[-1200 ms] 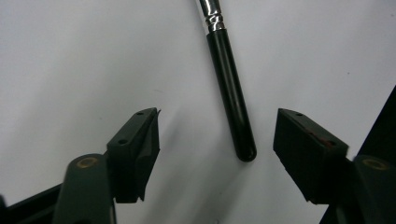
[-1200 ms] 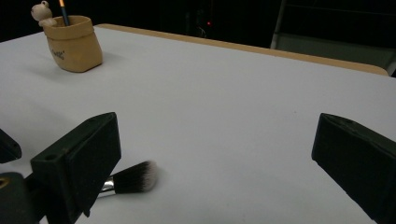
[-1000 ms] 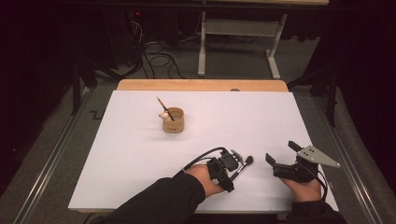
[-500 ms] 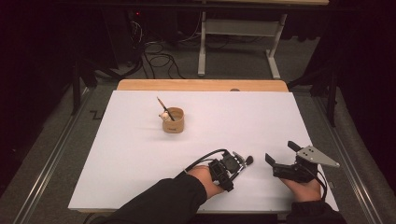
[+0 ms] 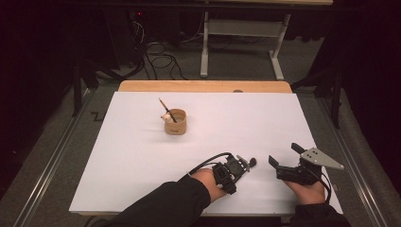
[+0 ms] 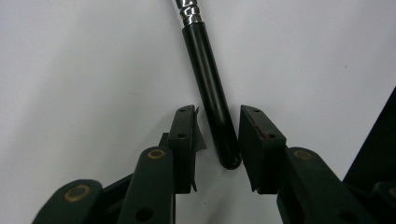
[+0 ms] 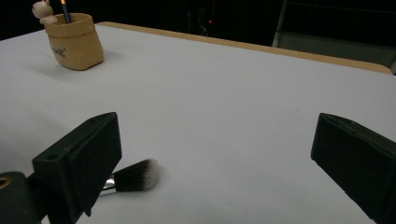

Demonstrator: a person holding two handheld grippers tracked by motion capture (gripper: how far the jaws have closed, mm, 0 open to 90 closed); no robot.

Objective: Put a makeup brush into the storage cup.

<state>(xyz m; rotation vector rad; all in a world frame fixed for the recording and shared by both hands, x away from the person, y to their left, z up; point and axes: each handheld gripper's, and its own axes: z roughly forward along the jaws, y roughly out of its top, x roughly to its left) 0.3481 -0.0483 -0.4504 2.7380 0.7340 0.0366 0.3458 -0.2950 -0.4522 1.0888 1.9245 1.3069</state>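
Observation:
A black-handled makeup brush (image 6: 205, 60) lies on the white table sheet (image 5: 236, 123), its dark bristle head (image 5: 253, 162) pointing right. My left gripper (image 5: 243, 164) sits low over the handle's end. Its jaws have just been closing, and the handle lies between them in the left gripper view (image 6: 217, 112), close to one pad with a thin gap at the other. To the right, my right gripper (image 5: 283, 154) rests on the table with its jaws wide open and nothing between them (image 7: 219, 135). The brush head (image 7: 135, 175) shows beside its left jaw.
A small tan cup (image 5: 176, 122) stands at the middle left of the sheet, with a thin pencil-like stick (image 5: 165, 107) and a little figure (image 5: 165, 116) on its rim. A wooden table edge (image 5: 203, 86) runs along the far side. Cables and a metal stand lie on the floor beyond.
The left gripper's jaws have drawn a little closer around the brush handle. Both hands and the brush stay where they were.

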